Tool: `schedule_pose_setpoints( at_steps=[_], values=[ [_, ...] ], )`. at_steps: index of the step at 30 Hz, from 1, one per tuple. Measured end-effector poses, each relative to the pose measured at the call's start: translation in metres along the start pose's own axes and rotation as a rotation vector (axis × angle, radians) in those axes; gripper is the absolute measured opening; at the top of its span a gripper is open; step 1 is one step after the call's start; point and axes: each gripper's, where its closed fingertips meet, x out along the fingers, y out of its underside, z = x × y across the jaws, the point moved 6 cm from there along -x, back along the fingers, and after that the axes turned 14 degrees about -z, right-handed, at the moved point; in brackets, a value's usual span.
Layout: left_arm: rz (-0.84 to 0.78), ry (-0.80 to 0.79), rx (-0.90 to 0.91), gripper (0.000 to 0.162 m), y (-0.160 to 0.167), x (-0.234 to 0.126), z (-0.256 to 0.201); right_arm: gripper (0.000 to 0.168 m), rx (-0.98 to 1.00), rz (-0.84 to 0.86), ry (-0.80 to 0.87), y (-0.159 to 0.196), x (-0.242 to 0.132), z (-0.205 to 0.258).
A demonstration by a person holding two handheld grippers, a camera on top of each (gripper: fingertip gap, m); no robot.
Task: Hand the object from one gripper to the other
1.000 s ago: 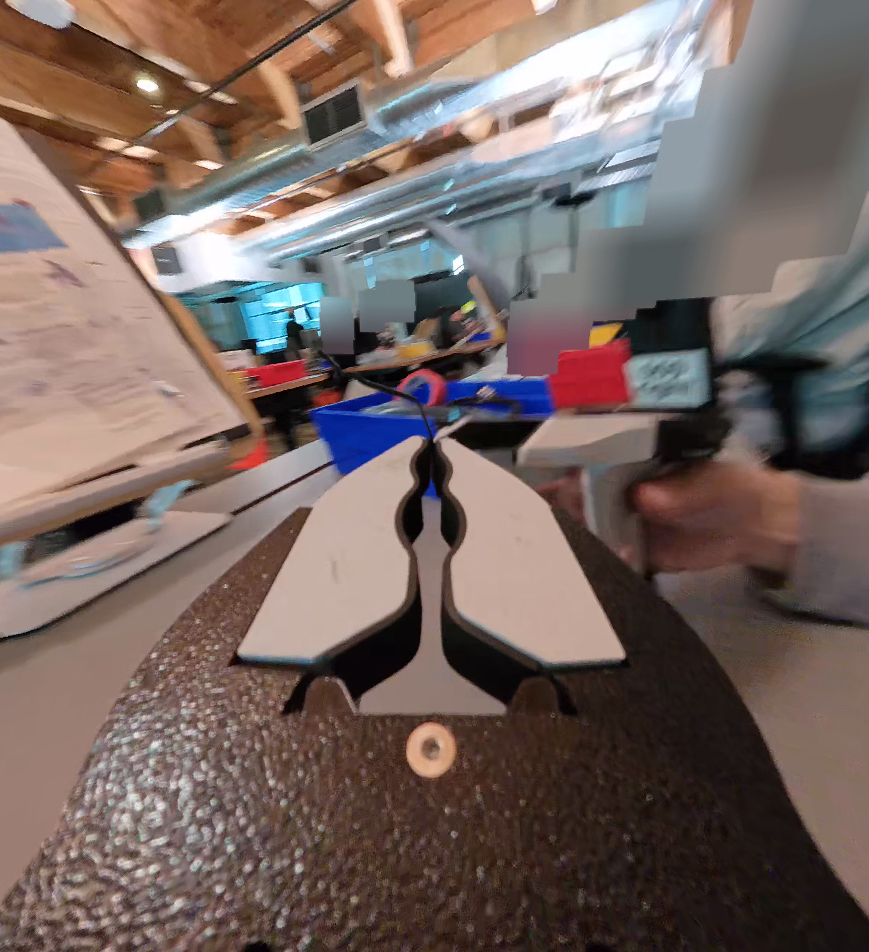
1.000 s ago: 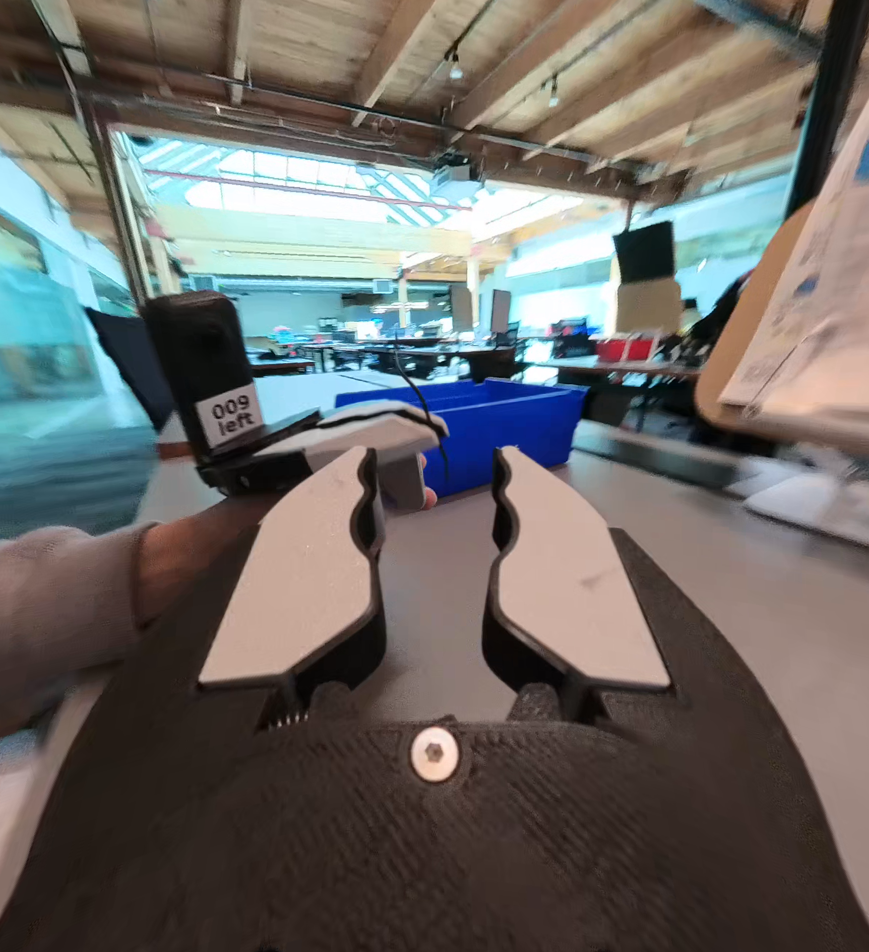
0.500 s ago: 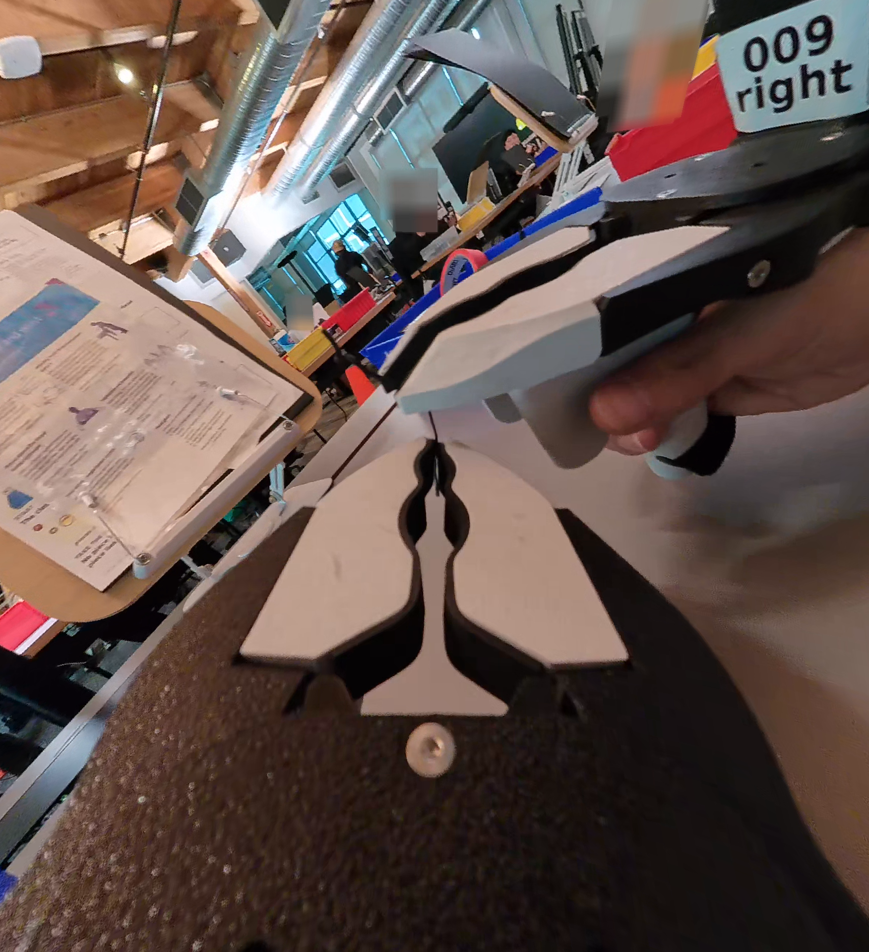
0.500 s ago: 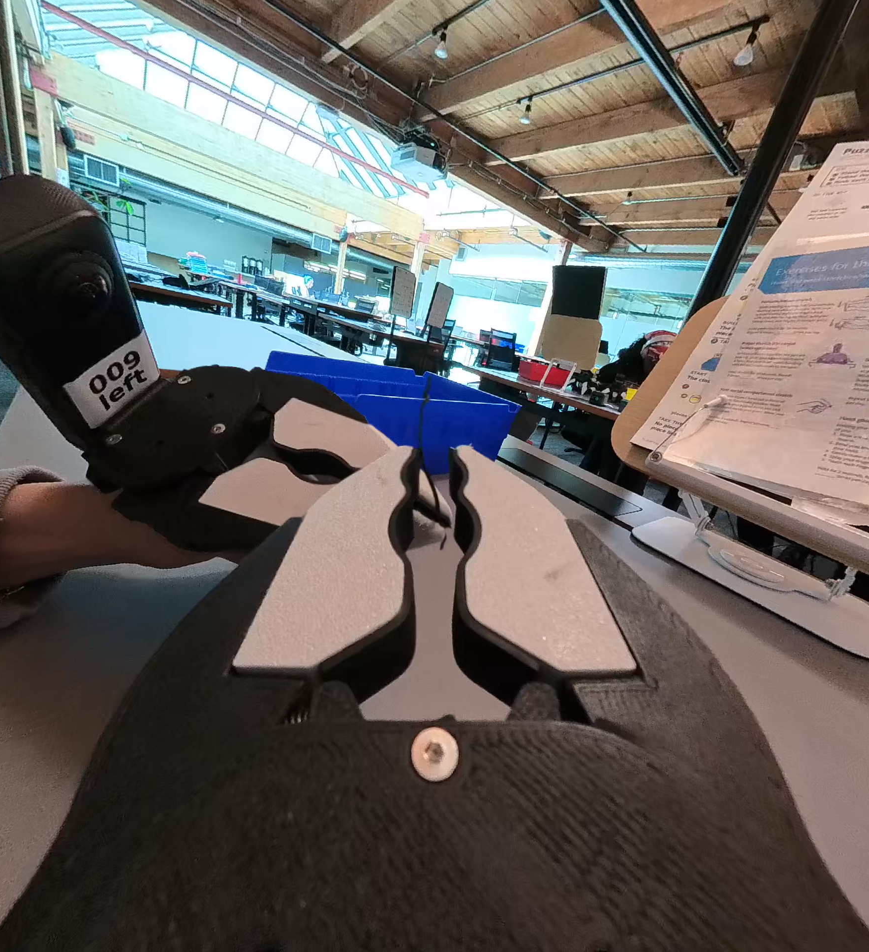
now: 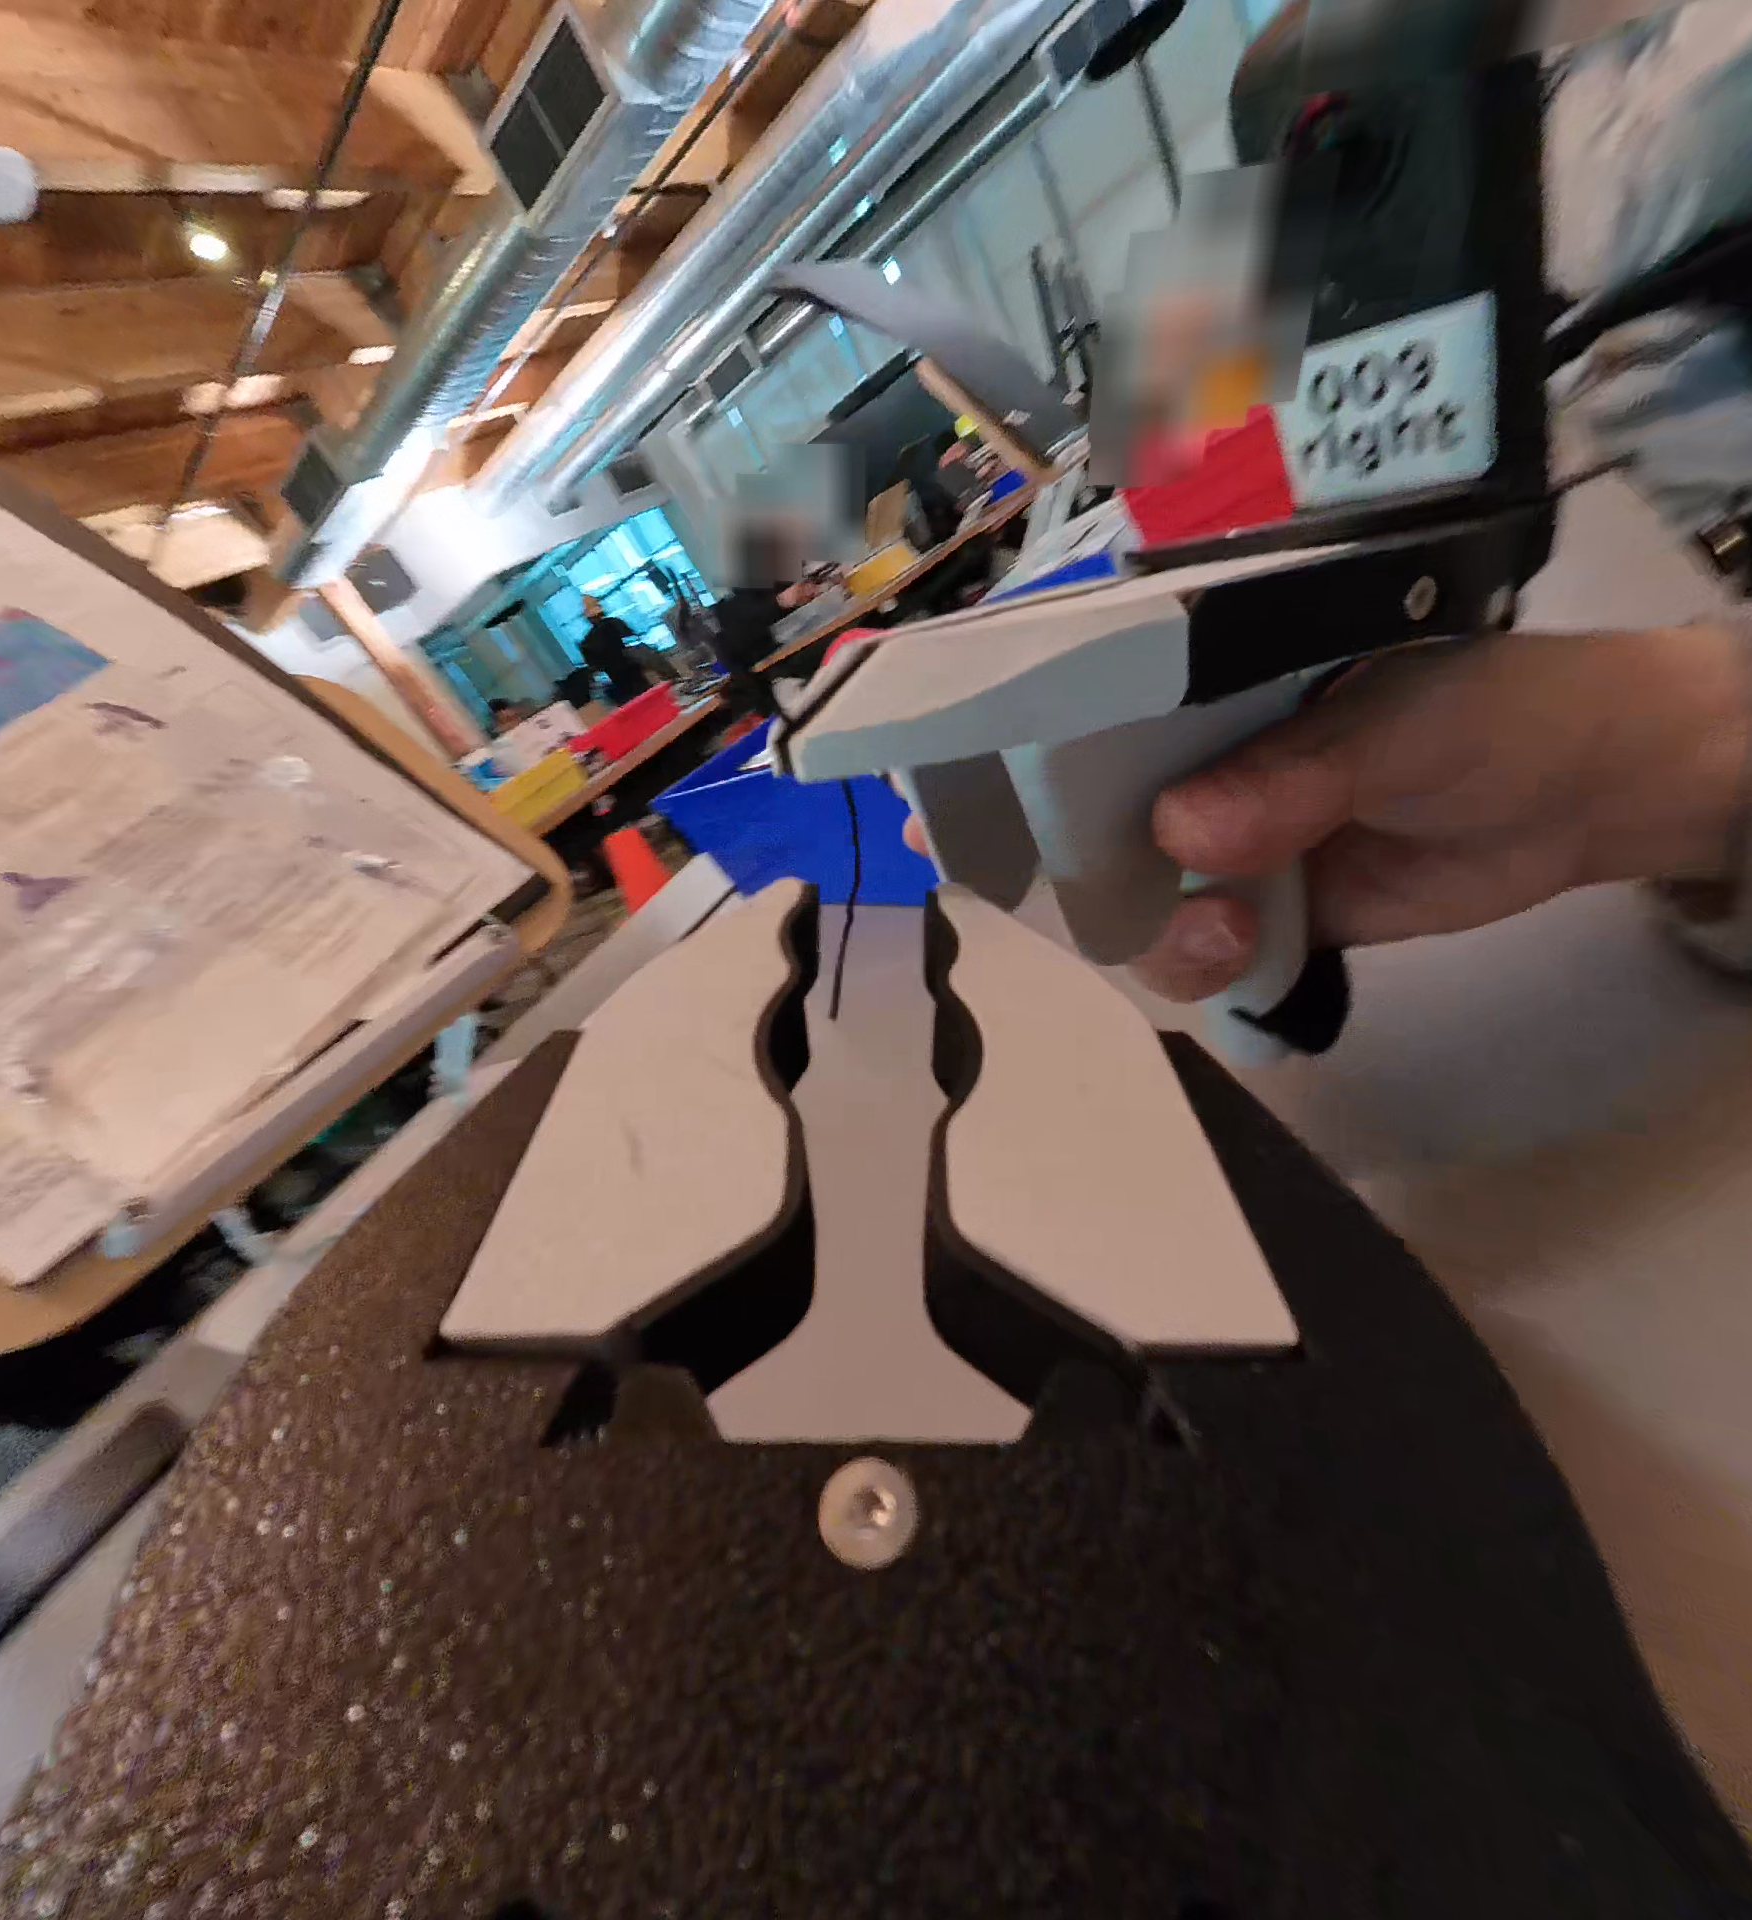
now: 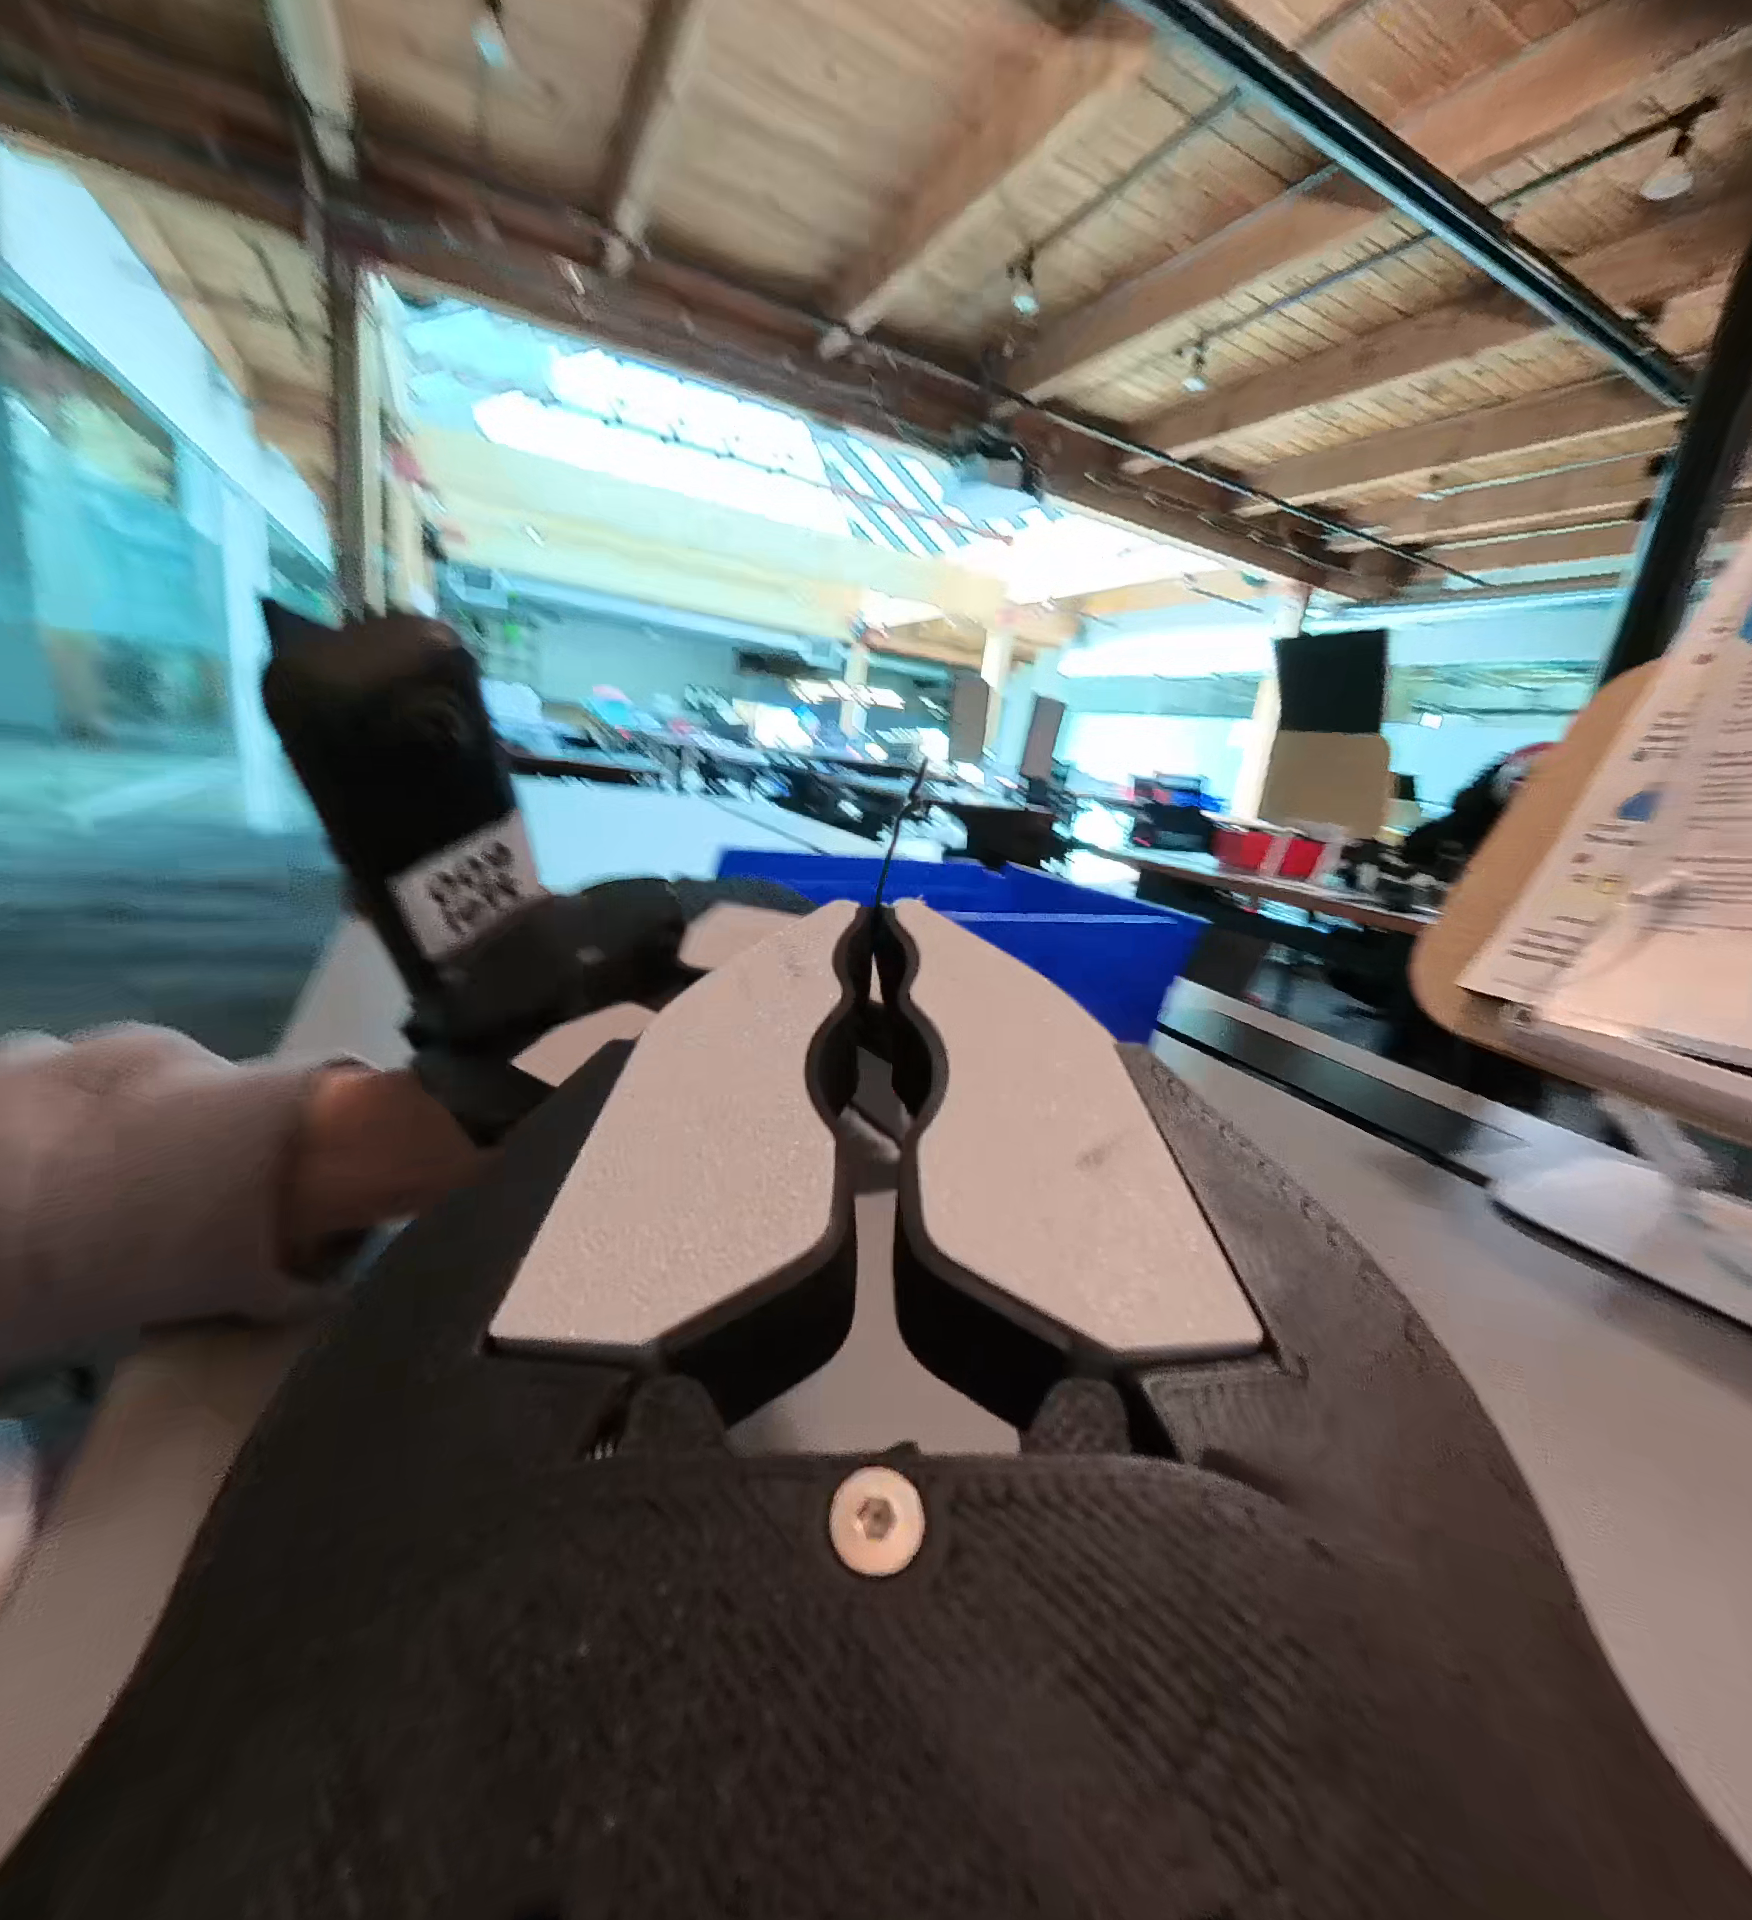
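Thin black cord (image 6: 887,883): pinched at the tips of your right gripper (image 6: 877,920), jaws clenched on it, above the desk (image 6: 1630,1455). Your left gripper (image 5: 859,914): jaws released, the cord's lower end hanging between them, untouched.

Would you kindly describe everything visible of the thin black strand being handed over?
The thin black strand is a narrow, dark, flexible-looking strip, perhaps a cable tie or cord; motion blur hides finer detail. The right tool is shut on it at the fingertips, with one end rising above them. In the left wrist view its other end hangs down between the fingers of the open left tool, apparently touching neither. Nothing else touches it.
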Motion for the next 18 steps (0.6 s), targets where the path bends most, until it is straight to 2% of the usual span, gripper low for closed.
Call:
schedule_pose_setpoints(
  at_steps=[4, 6, 8, 10, 12, 18],
  values=[
    [-0.061, 0.01, -0.1, 0.027, -0.006, -0.002, 0.002, 0.0, 0.291, -0.216, 0.002, -0.019, -0.007, -0.009],
    [-0.033, -0.039, -0.025, 0.027, -0.005, -0.003, 0.006, 0.0, 0.409, -0.295, 0.078, -0.022, -0.014, -0.024],
    [0.017, -0.108, 0.129, 0.027, -0.003, -0.003, 0.009, 0.001, 0.475, -0.341, 0.167, -0.022, -0.021, -0.036],
    [0.051, -0.189, 0.317, 0.025, -0.005, -0.003, 0.01, 0.0, 0.502, -0.316, 0.26, -0.015, -0.025, -0.046],
    [0.073, -0.236, 0.455, 0.024, -0.007, 0.0, 0.007, 0.0, 0.525, -0.272, 0.268, -0.009, -0.023, -0.046],
    [0.118, -0.207, 0.515, 0.024, -0.003, 0.012, -0.007, 0.0, 0.552, -0.201, 0.168, -0.002, -0.012, -0.033]
  ],
)
